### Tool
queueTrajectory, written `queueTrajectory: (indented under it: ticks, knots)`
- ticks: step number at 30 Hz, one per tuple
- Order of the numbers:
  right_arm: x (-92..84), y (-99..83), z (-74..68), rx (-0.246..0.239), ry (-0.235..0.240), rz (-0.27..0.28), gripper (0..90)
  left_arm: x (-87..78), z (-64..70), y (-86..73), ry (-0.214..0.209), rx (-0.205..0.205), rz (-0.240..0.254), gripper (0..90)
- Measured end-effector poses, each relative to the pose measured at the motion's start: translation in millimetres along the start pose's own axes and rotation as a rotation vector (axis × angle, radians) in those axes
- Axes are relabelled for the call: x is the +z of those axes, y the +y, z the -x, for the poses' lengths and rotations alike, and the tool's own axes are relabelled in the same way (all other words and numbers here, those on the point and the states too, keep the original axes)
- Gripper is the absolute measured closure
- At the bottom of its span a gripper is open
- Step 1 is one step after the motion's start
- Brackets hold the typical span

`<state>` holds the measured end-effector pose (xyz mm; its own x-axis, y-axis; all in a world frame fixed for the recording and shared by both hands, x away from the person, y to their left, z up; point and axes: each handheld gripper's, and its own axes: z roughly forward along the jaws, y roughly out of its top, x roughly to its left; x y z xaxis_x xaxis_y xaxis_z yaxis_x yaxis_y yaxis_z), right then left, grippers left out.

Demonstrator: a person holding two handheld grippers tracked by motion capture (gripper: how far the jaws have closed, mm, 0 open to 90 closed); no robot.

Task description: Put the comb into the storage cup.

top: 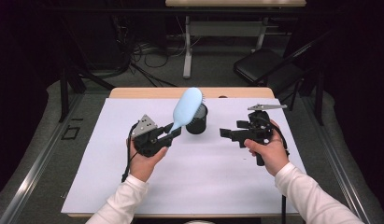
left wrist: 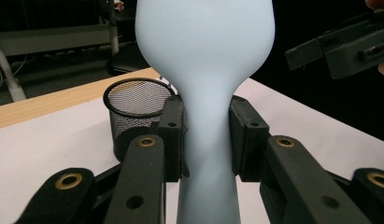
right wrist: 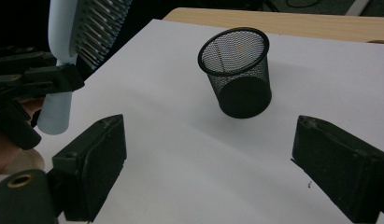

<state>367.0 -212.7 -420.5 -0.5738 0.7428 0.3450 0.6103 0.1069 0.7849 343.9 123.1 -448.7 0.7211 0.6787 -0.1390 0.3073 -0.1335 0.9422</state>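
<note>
- The left hand-held gripper [top: 172,132] is clamped on the handle of a pale blue hairbrush [top: 187,108]; in the left gripper view both pads press the narrow neck of that hairbrush [left wrist: 209,93]
- The hairbrush tilts up and away from the jaws, its head just in front of the black mesh cup [top: 197,120], bristles facing the cup
- The mesh cup [right wrist: 237,72] stands upright on the white sheet [top: 199,172] that covers the bench [top: 133,92]
- The right hand-held gripper [top: 225,133] sits right of the cup, apart from it, pointing towards it
- Its jaws stand wide open with nothing between them; in the right gripper view [right wrist: 208,170] the cup lies beyond them, the brush at the left edge
</note>
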Motion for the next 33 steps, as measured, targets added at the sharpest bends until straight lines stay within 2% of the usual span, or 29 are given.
queueTrajectory:
  ticks: [7,13,22,27,33]
  knots:
    - [5.0,11.6,-1.8,0.046,0.029,-0.010,9.7,0.5,-1.3,-1.1,-0.003,-0.002,0.004,69.4]
    - [9.9,20.6,-0.3,0.075,0.024,-0.020,9.7,1.3,-1.0,-1.8,-0.001,-0.007,0.000,69.4]
    - [12.7,35.3,-1.3,0.176,0.050,-0.029,9.7,3.2,-1.6,-2.9,-0.001,-0.003,-0.007,69.4]
    - [15.6,41.3,-2.8,0.197,0.053,-0.025,9.7,3.7,-2.0,-3.3,0.001,-0.003,-0.007,69.4]
    - [18.5,45.9,-6.6,0.220,0.079,-0.019,9.7,4.1,-1.8,-3.7,-0.004,-0.003,-0.012,69.4]
